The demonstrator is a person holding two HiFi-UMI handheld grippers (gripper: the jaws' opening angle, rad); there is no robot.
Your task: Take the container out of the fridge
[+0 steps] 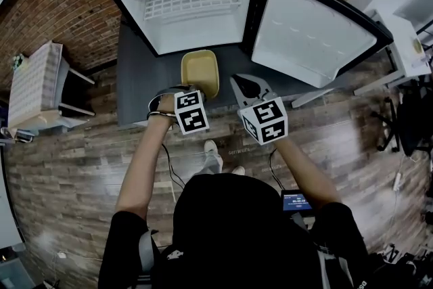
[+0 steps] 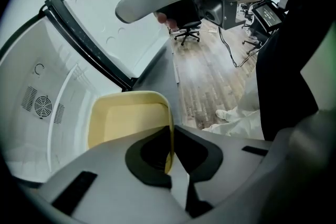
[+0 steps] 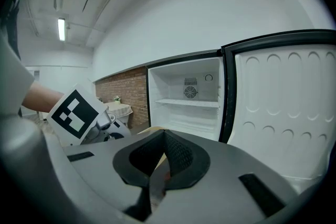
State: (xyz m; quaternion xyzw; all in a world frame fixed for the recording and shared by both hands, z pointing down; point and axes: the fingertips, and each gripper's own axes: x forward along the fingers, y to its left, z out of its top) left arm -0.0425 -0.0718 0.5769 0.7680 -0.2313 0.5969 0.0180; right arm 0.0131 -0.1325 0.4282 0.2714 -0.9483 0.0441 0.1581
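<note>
1. The yellow container point(image 1: 199, 71) is already clear of the open fridge point(image 1: 196, 7), sitting just in front of it, so the pull-out looks basically done.
2. The left claw point(image 2: 169, 150) is nearly closed, pinching the container's thin side wall.
3. The right claw point(image 3: 157, 168) is pressed together, holding nothing.

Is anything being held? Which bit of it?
The left hand-held gripper pinches the yellow container by its side wall. The right hand-held gripper holds nothing.
</note>
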